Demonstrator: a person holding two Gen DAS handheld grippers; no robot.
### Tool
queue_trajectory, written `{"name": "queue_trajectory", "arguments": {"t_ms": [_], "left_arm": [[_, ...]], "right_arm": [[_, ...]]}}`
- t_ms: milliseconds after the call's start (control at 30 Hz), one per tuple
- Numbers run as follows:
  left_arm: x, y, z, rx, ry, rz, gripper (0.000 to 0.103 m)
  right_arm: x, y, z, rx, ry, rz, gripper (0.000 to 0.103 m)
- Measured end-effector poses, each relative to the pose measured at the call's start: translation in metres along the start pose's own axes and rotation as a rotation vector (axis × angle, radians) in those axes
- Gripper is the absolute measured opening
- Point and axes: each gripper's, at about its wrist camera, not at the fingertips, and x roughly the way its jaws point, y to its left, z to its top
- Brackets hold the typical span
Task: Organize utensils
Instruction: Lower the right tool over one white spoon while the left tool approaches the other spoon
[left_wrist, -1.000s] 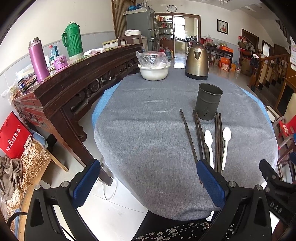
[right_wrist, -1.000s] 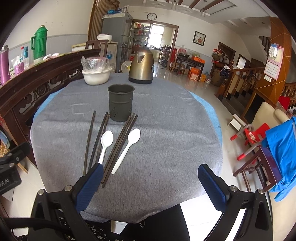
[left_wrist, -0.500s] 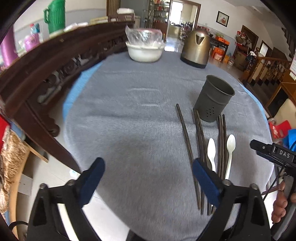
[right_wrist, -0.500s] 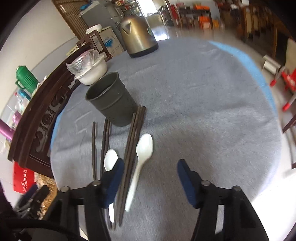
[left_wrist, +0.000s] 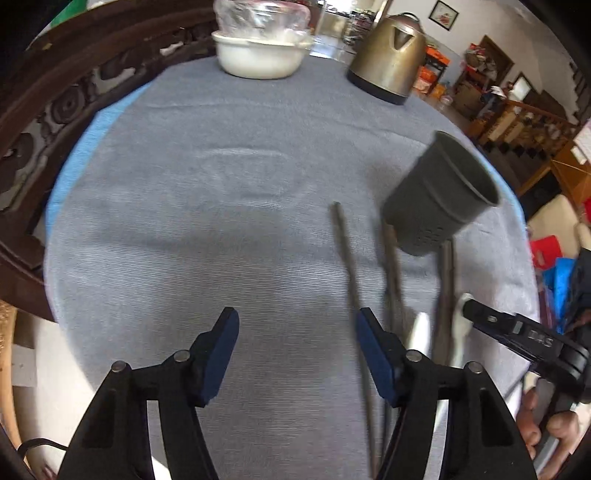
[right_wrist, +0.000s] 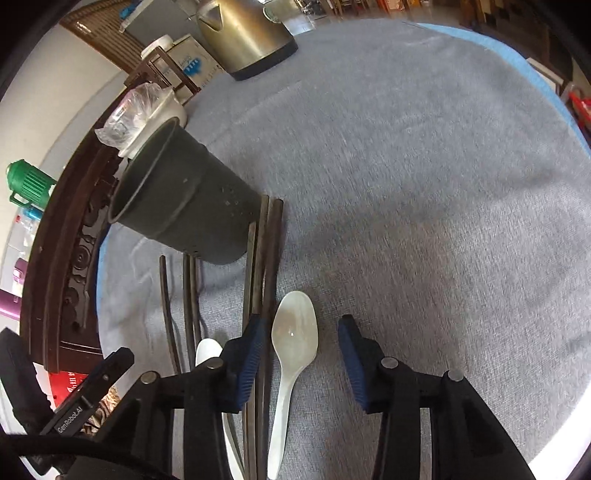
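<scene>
Grey-clothed counter (right_wrist: 424, 166), nothing sorted yet: chopsticks (right_wrist: 267, 251) and spoons (right_wrist: 293, 332) lie lower centre beside empty holder (right_wrist: 184, 206); right tongs (right_wrist: 301, 354) closing astride one spoon, left tongs (left_wrist: 295, 354) closing, empty.

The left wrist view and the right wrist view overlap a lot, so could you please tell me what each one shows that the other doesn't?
Only the left wrist view shows the person's hand and a framed picture on the wall.

Only the right wrist view shows the green thermos and the whole bowl of a white spoon, lying between the closing right gripper's fingers, not yet pinched.

Both show the dark utensil holder, chopsticks, kettle and covered bowl.
</scene>
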Motion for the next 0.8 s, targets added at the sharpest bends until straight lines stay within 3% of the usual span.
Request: {"name": "queue_trajectory", "arguments": {"t_ms": [100,167,233,267,300,367,667,800], "left_arm": [[0.001,-0.014,-0.004,0.040,0.008,-0.042,0.067],[0.002,-0.023,-0.007,0.072,0.013,-0.058,0.062],[0.005,-0.032,-0.011,0.100,0.031,-0.080,0.046],[0.006,-0.034,-0.012,0.108,0.036,-0.089,0.043],[0.007,-0.038,-0.014,0.122,0.038,-0.095,0.036],[0.011,-0.046,-0.017,0.161,0.044,-0.088,0.027],[0.021,-0.068,-0.017,0.254,0.053,-0.127,0.023],[0.024,-0.076,-0.017,0.279,0.049,-0.149,0.014]], "right_arm": [[0.002,0.006,0.001,-0.019,0.000,-0.013,0.045],[0.006,0.012,0.000,-0.043,0.002,-0.019,0.036],[0.005,0.017,-0.002,-0.063,-0.012,-0.033,0.028],[0.005,0.018,-0.002,-0.072,-0.020,-0.031,0.024],[0.006,0.020,-0.003,-0.086,-0.023,-0.043,0.014],[0.006,0.021,-0.004,-0.106,-0.045,-0.051,0.009],[-0.008,-0.007,-0.008,-0.091,-0.121,-0.019,0.007],[-0.016,-0.022,-0.007,-0.060,-0.158,-0.032,0.007]]}}
